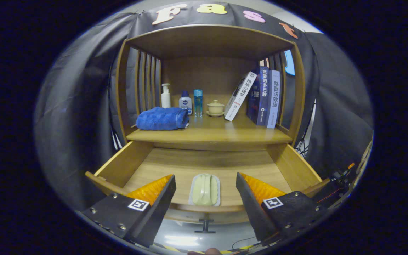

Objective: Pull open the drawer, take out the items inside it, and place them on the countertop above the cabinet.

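Note:
The wooden drawer [292,166] stands pulled out below the countertop [211,134] of the cabinet. Inside it, close to its front wall, lies a pale green oblong item in a clear wrapper [205,189]. My gripper [205,180] is open, its fingers spread wide above the drawer's front. The green item sits between the two fingertips and slightly below them, touching neither. The drawer's dark handle [205,225] sticks out under the front wall.
On the countertop, a rolled blue towel [162,118] lies at the left, with a white pump bottle [165,96], a small blue-capped bottle [185,102], a clear blue bottle [198,102] and a lidded cream cup [215,108] behind. Several books [260,97] lean at the right.

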A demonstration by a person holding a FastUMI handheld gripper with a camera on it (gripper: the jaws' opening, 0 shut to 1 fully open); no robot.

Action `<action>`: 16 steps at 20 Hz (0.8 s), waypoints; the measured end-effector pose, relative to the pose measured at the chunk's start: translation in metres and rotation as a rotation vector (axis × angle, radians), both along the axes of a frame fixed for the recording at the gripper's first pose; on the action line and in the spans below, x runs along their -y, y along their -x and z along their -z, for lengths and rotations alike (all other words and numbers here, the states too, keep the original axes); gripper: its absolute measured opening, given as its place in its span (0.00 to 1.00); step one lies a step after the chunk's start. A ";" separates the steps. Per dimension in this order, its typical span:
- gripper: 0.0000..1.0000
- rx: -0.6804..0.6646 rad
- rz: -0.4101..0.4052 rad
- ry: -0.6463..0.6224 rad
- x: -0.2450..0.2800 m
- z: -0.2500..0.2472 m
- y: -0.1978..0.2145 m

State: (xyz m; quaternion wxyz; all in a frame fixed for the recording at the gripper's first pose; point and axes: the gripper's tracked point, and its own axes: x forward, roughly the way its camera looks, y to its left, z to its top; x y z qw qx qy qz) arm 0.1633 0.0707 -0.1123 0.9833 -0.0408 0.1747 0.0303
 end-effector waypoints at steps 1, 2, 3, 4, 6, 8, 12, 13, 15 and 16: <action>1.00 -0.048 0.003 0.003 0.000 0.005 -0.007; 1.00 -0.101 0.009 -0.008 -0.002 0.010 -0.015; 1.00 -0.143 0.003 -0.032 -0.005 0.016 -0.022; 1.00 -0.180 0.012 -0.054 -0.007 0.021 -0.030; 1.00 -0.247 0.036 -0.061 -0.004 0.035 -0.040; 1.00 -0.303 0.043 -0.044 -0.004 0.048 -0.049; 0.94 -0.363 0.066 -0.049 -0.004 0.070 -0.062; 0.87 -0.382 0.068 -0.052 -0.003 0.075 -0.062; 0.72 -0.405 0.045 -0.066 -0.009 0.081 -0.062; 0.57 -0.418 0.072 -0.048 -0.003 0.087 -0.061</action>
